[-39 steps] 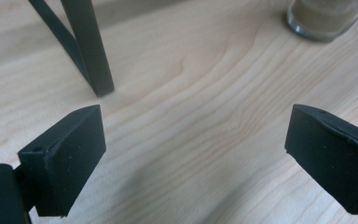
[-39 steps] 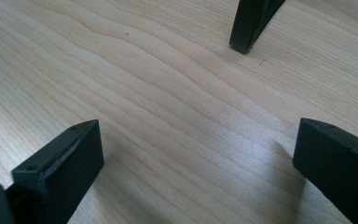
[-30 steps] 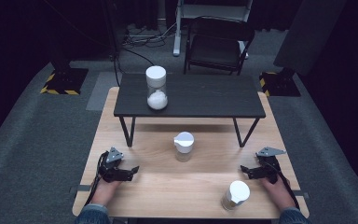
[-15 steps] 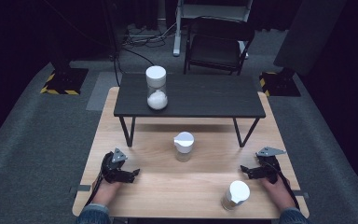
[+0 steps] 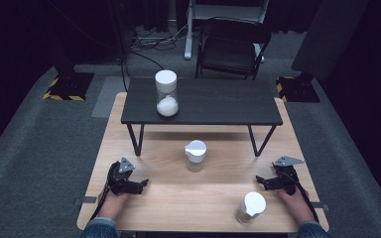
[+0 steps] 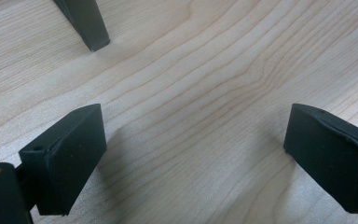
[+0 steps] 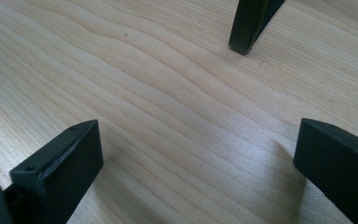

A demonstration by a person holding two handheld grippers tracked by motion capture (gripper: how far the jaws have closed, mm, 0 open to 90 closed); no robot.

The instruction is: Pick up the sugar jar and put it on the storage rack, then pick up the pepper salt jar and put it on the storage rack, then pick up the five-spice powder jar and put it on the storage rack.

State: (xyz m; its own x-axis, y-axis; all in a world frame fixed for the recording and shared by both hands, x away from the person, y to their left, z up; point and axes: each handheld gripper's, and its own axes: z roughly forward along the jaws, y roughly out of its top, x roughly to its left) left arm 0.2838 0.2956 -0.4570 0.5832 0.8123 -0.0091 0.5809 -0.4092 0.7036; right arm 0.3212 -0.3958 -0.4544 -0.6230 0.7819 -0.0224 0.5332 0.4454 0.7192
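Note:
My left gripper (image 5: 143, 184) rests low on the wooden table (image 5: 178, 198) at the front left, held by a hand. Its jaws are open with bare wood between them (image 6: 193, 154). At the front right my right gripper (image 5: 259, 180) is also open over bare wood (image 7: 198, 163). A small jar with a white lid (image 5: 195, 154) stands mid-table between the two grippers and a little farther back. Another white-lidded jar (image 5: 251, 207) stands near the front edge, just left of the right hand. A tall jar with white powder (image 5: 166, 94) is on the low black table (image 5: 218, 101).
The low black table spans the far half of the wooden top. One of its legs (image 6: 86, 23) stands ahead of my left gripper, another leg (image 7: 249, 23) ahead of my right. A black chair (image 5: 233, 47) and cables lie on the floor beyond.
My left gripper has edged slightly to the right. The right gripper and the jars have kept still.

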